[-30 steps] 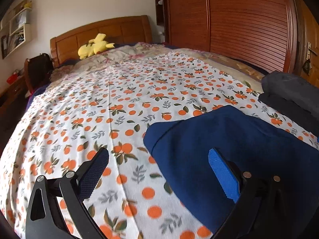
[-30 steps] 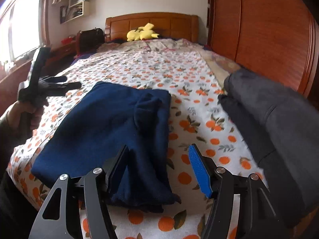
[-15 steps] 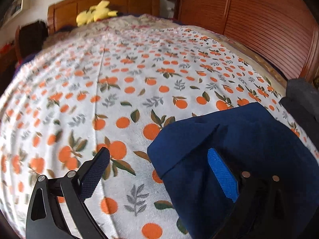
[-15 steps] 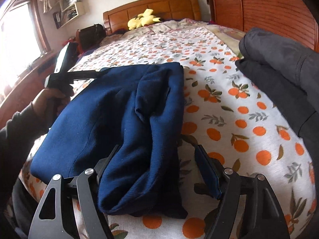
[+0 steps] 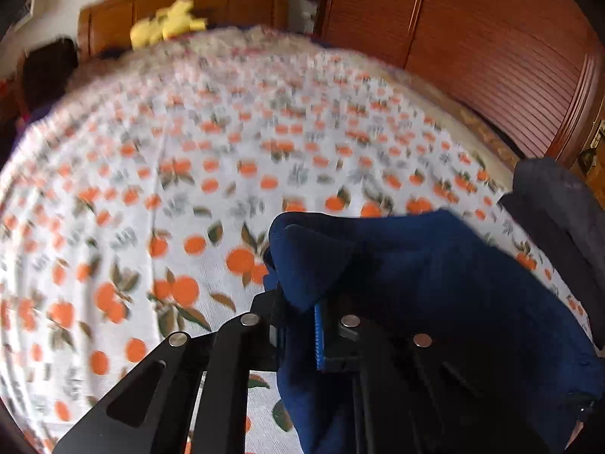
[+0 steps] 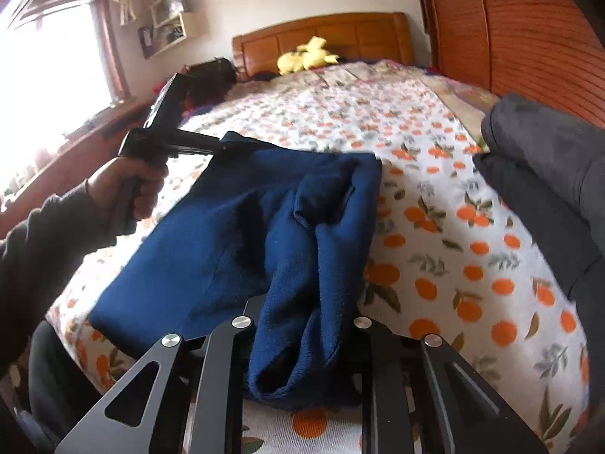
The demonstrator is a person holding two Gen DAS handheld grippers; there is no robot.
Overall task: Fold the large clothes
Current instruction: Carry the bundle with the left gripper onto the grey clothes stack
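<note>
A navy blue garment [image 6: 242, 227] lies folded on the orange-print bedsheet [image 6: 435, 249]. My left gripper [image 5: 298, 302] is shut on its far left corner, and the cloth [image 5: 435, 272] bunches up between the fingers. In the right wrist view the left gripper [image 6: 223, 145] shows pinching that far corner, held by a hand. My right gripper [image 6: 302, 325] is shut on the garment's near edge, where a thick fold of blue cloth is squeezed between the fingers.
A pile of dark grey clothes [image 6: 548, 189] lies at the right of the bed, close to the garment. A yellow plush toy [image 6: 306, 56] sits by the wooden headboard [image 6: 340, 34]. A wooden wardrobe [image 6: 510, 26] stands along the right.
Both grippers were open around the garment's edges and have shut on the cloth. The left corner is now bunched and slightly raised.
</note>
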